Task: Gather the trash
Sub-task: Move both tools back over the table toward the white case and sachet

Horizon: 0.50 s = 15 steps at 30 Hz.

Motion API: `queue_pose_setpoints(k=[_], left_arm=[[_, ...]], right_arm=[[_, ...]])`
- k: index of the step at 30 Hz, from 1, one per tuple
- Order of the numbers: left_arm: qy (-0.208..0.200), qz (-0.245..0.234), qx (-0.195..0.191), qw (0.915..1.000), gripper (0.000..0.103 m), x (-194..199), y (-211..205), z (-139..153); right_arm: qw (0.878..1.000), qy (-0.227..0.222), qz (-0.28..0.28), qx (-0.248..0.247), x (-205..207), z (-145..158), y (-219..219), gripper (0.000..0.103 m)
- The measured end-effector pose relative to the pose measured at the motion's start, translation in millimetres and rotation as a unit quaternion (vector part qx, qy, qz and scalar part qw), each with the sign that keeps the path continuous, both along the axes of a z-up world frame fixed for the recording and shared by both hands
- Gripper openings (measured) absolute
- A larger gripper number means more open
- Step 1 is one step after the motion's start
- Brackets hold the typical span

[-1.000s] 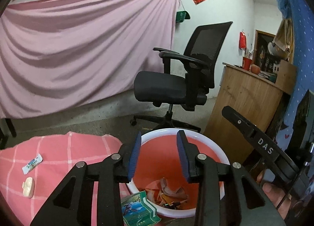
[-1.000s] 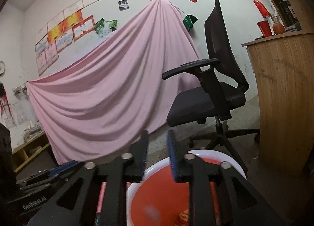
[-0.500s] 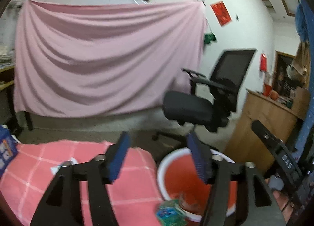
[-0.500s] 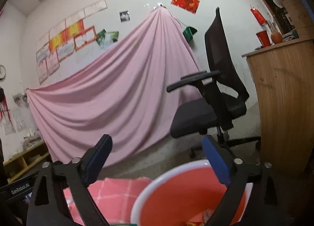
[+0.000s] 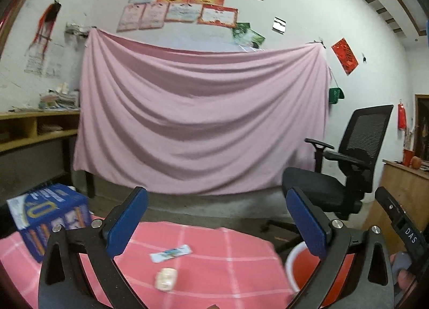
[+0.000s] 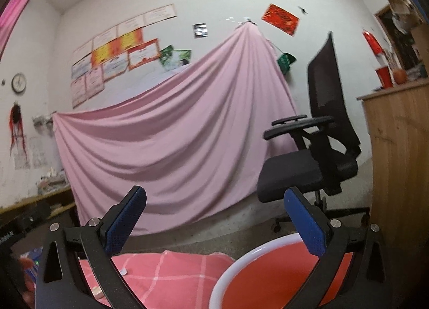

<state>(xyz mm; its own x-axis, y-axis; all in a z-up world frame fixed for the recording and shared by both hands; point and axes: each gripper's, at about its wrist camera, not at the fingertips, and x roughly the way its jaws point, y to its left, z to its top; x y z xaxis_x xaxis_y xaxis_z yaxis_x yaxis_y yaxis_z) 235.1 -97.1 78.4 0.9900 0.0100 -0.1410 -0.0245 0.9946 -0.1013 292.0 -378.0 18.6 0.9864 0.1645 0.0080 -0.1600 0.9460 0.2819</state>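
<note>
Blue carton [image 5: 48, 217]: stands at the far left edge of the surface [image 5: 214, 271], a pink checked cloth; likely not trash.

Left tool [image 5: 214, 217]: nothing between the pads, jaws opening wide, aimed over the cloth; judged ready for the next pickup.

White sachet [image 5: 171, 251] and pale round scrap [image 5: 166, 278]: the remaining trash, lying near each other on the cloth, framed between the left tool's fingers.

Red bin [image 6: 281, 279]: white-rimmed, just beside the cloth's right edge, within easy dropping reach.

Right tool [image 6: 214, 217]: spread wide, empty, above the bin rim.
</note>
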Motion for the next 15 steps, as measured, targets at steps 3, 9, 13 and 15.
queue_pose_setpoints(k=[3,9,13,15], left_arm=[[0.0,0.014,0.005,0.9999,0.101,-4,15,-6],[0.0,0.041,0.012,0.9991,0.101,-13,41,-20],[0.004,0.054,0.013,0.9985,0.101,-18,58,-31],[0.009,0.058,0.011,0.9982,0.101,-18,65,-36]], right_arm=[[1.0,-0.009,0.012,-0.022,-2,-1,20,0.103],[0.996,-0.022,0.045,-0.067,-2,-3,63,0.103],[0.994,-0.021,0.064,-0.086,0,-6,86,0.103],[0.993,-0.015,0.074,-0.096,4,-8,98,0.103]])
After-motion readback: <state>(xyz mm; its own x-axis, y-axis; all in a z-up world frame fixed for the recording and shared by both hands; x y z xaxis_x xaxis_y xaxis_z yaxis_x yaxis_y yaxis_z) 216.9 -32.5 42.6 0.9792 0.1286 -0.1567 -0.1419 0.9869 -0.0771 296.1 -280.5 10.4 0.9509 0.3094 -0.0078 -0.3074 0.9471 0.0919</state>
